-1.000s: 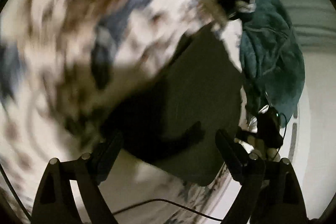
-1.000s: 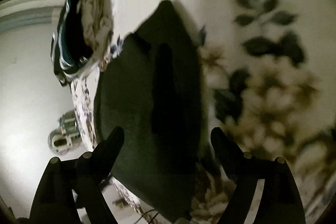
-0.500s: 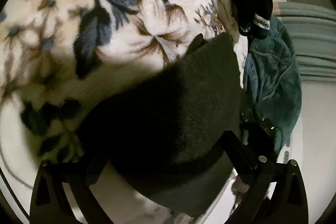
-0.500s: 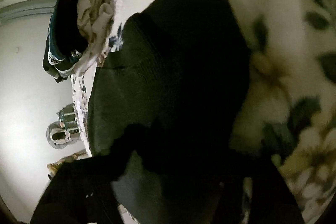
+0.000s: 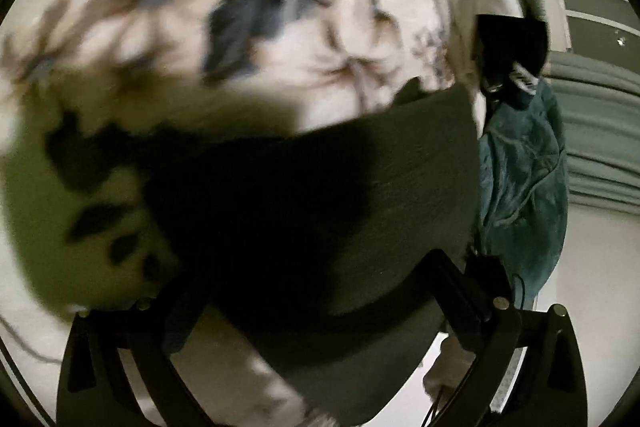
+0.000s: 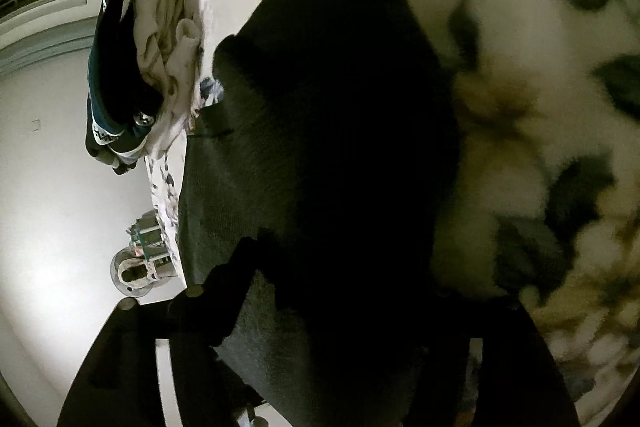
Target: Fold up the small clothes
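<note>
A dark cloth [image 5: 360, 187] lies spread on a floral blanket [image 5: 280, 47], and everything here is placed against that cloth.

In the left wrist view, blurred blanket with blue and brown flowers fills the space left of and above the cloth. The left hand-held gripper [image 5: 320, 287] sits at the cloth's near edge with its jaws wide apart. The cloth fills the gap between them, the left finger [image 5: 180, 311] at its left side and the right finger [image 5: 452, 283] against its right part. Whether they grip any fabric I cannot tell, as the near part is in deep shadow. Right of the cloth a teal blanket [image 5: 524, 187] hangs down, and above that, beyond the cloth's far right corner, is a pile of clothes [image 5: 508, 39] in dark and pale pieces.

In the right wrist view, the same pile [image 6: 132, 67] lies left of the cloth's [image 6: 320, 107] far end, at the blanket's [image 6: 520, 47] edge, and a small pale object [image 6: 140, 259] stands below it on the floor [image 6: 60, 207]. The right hand-held gripper [image 6: 340, 307] is at the cloth's near end; its left finger [image 6: 228, 291] lies against the cloth, the right one is lost in shadow, so its opening cannot be judged. Right of the cloth is blanket with dark leaves.
</note>
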Demonstrator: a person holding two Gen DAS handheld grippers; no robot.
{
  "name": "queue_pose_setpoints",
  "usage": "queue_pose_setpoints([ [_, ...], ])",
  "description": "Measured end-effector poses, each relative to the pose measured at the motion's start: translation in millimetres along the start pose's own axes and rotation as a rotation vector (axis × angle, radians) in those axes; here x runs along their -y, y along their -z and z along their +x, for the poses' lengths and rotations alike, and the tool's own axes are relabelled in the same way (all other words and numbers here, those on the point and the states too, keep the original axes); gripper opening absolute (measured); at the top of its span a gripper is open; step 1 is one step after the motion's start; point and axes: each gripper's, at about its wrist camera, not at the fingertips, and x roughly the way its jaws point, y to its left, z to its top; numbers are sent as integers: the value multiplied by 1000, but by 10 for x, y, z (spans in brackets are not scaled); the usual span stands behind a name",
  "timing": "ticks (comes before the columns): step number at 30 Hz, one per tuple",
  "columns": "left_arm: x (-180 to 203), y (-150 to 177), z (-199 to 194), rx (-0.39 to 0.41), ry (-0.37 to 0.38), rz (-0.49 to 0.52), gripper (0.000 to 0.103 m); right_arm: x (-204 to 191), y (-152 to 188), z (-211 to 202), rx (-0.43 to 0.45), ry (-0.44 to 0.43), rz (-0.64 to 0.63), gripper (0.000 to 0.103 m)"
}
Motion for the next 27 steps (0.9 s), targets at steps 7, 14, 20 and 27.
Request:
queue_pose_setpoints([
  [7, 143, -92, 11, 43, 29, 32, 59, -100, 66, 4, 20, 23, -52, 65],
  [14, 604, -476, -179, -69, -2, 220, 47, -247, 648, -334, 234, 80, -34, 23],
  [20, 738, -1097, -10, -344, -79, 421, 50, -200, 1923, -338, 312, 32, 162, 22],
  [27, 509, -1170, 21, -389, -169, 371, 60, 152, 2203, -72, 241, 64, 312, 66],
])
